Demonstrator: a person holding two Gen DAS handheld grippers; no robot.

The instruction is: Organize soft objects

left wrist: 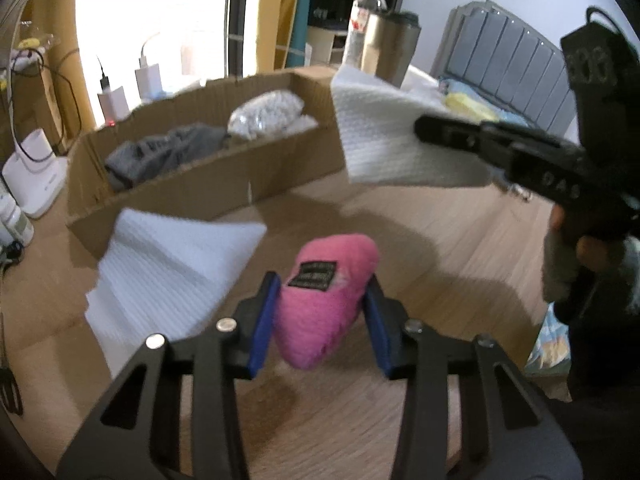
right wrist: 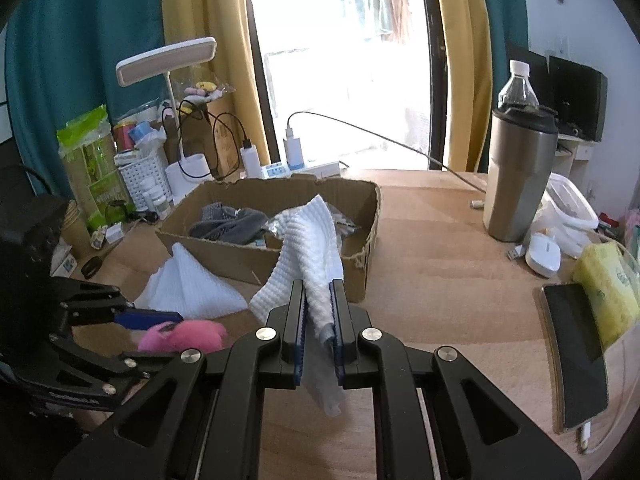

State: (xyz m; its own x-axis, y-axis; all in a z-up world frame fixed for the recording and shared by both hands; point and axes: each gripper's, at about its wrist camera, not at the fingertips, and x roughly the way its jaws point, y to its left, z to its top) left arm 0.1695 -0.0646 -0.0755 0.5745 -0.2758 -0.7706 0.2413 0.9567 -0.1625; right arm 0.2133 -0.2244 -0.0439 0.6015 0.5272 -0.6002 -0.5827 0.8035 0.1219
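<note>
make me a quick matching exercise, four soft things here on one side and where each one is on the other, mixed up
Things:
1. fuzzy pink plush toy
2. crumpled grey cloth
3. folded white waffle cloth
4. hanging white waffle cloth

Places:
A. clamped in the right gripper
B. inside the cardboard box
C. between the left gripper's fingers
D. flat on the wooden table, in front of the box

Pairs: 1-C, 2-B, 3-D, 4-A

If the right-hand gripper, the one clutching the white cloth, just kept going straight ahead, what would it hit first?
Probably the near wall of the open brown cardboard box: the right gripper, shut on the white waffle-textured cloth, points at it. Depth is hard to judge.
</note>
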